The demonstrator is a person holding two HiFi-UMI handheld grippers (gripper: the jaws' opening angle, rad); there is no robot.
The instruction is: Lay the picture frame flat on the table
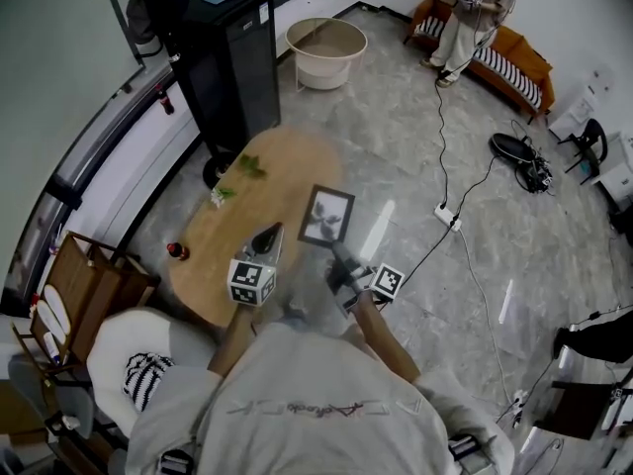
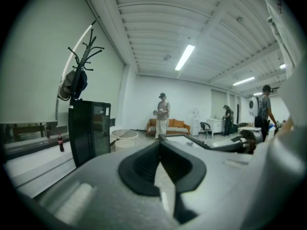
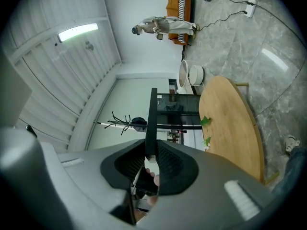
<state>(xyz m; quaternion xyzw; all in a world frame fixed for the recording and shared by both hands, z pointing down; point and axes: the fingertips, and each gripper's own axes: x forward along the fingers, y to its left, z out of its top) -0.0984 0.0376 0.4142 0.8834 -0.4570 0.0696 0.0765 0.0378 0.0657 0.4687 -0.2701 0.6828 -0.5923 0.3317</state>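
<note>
The picture frame (image 1: 326, 216) is black with a plant print and hangs tilted over the right edge of the oval wooden table (image 1: 267, 181). My right gripper (image 1: 334, 248) is shut on its lower corner. In the right gripper view the frame (image 3: 153, 119) runs edge-on between the pads of that gripper (image 3: 152, 150), with the table (image 3: 230, 123) to the right. My left gripper (image 1: 269, 234) is over the table's near part, left of the frame, jaws together and empty. The left gripper view shows its tips (image 2: 159, 145) meeting, with the frame (image 2: 184, 139) beyond them to the right.
Two green leafy sprigs (image 1: 249, 166) lie on the table's far part. A black cabinet (image 1: 229, 62) and a beige basin (image 1: 326, 52) stand beyond it. A red bottle (image 1: 178, 251) and a wooden chair (image 1: 84, 285) are at the left. Cables and a power strip (image 1: 447, 216) lie on the floor at the right.
</note>
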